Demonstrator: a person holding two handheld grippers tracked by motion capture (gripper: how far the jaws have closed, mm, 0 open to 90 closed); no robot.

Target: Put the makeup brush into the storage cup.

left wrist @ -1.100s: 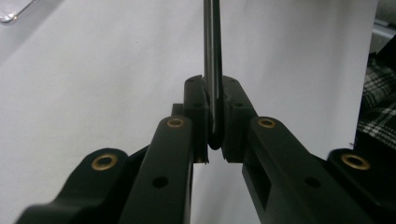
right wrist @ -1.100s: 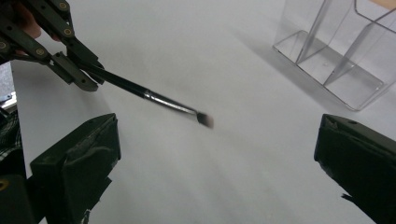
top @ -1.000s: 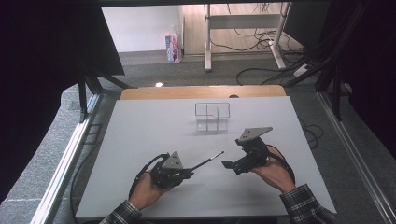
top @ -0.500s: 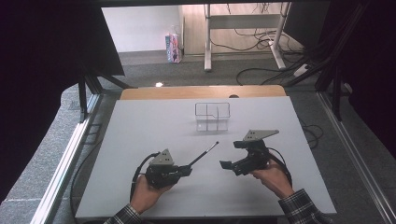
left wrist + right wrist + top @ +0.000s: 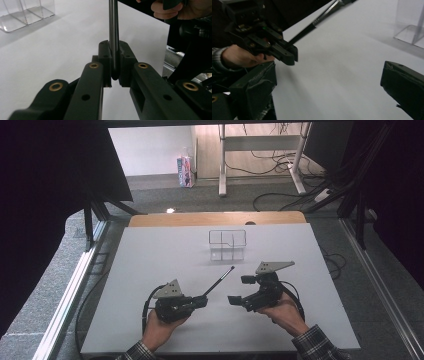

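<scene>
Left gripper (image 5: pixel 202 301) grips a dark rod (image 5: pixel 220 280) above the white table (image 5: pixel 150 270).
Rod slants toward the clear divided box (image 5: pixel 227 244); right gripper (image 5: pixel 235 300) just beside, jaws apart.

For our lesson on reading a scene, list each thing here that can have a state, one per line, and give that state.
Left gripper: shut on the pen, held above the table.
Pen: clamped at one end, pointing up and away toward the clear organiser.
Right gripper: jaws wide apart, nothing between them.
Clear organiser: upright on the table, compartments empty.
White table: bears the organiser alone.
</scene>
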